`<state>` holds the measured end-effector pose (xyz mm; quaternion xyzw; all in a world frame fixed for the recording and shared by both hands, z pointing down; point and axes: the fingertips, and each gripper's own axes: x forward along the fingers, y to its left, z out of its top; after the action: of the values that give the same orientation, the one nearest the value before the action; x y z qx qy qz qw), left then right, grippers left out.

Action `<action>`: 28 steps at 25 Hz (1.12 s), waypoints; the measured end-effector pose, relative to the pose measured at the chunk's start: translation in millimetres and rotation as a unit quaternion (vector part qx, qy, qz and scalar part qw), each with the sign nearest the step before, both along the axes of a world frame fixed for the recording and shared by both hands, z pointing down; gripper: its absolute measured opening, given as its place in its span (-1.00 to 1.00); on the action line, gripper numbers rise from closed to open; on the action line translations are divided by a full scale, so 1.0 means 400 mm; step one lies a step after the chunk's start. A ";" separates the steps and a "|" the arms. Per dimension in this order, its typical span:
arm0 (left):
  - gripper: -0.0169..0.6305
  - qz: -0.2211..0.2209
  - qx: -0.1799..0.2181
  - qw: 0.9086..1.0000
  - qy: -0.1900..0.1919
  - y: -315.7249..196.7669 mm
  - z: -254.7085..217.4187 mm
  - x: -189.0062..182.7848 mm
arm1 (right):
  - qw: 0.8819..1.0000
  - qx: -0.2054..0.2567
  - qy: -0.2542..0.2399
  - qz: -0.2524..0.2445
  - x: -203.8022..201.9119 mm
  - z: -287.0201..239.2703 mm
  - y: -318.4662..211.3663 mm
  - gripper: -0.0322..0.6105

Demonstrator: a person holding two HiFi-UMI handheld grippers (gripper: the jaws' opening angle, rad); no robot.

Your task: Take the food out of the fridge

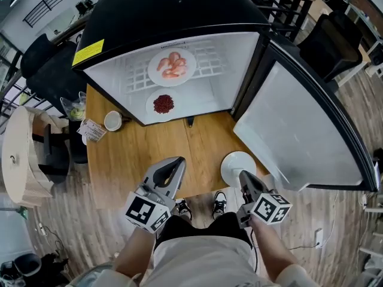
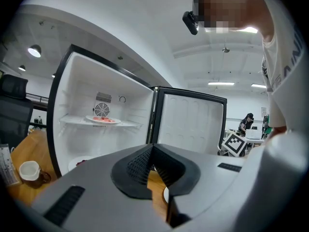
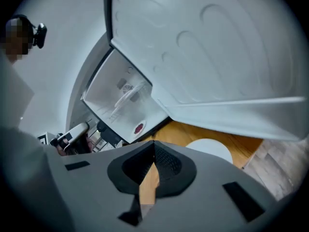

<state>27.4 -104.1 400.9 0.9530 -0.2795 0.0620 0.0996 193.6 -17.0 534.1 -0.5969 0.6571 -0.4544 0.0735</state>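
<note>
Left gripper (image 1: 178, 161), right gripper (image 1: 244, 176): jaws together, empty | white plate (image 1: 236, 166) nearby | fridge door (image 1: 299, 130) open

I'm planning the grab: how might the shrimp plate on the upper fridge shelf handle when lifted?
The plate looks rigid and glossy, so probably slippery at its rim. The shrimp lie loose, so tilting would likely slide them off. It looks shallow and probably breakable.

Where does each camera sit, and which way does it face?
Head view: on the person's head, looking steeply down at fridge, left gripper, right gripper; arms, shoes show.
Left gripper view: on that gripper, facing into the fridge; fingers, torso show.
Right gripper view: on that gripper, facing the fridge door; fingers show.
All share the plate of red food.
</note>
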 end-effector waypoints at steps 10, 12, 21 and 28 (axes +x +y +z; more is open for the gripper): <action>-0.92 -0.063 0.046 0.997 0.021 0.025 -0.117 -0.104 | 0.984 0.130 0.078 -0.099 -0.104 -0.254 -0.128 -0.84; -0.92 -0.079 0.057 0.995 0.025 0.025 -0.142 -0.130 | 0.977 0.162 0.088 -0.111 -0.124 -0.310 -0.157 -0.84; -0.92 -0.125 0.084 0.988 0.031 0.029 -0.200 -0.223 | 0.949 0.256 0.105 -0.150 -0.229 -0.481 -0.220 -0.84; -0.92 -0.127 0.099 0.987 0.028 0.030 -0.216 -0.241 | 0.950 0.250 0.102 -0.159 -0.258 -0.475 -0.230 -0.84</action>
<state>-68.9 -92.2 314.7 0.9163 -0.3999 -0.0061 0.0201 90.4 -109.1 344.1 -0.4901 0.8401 -0.2184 0.0793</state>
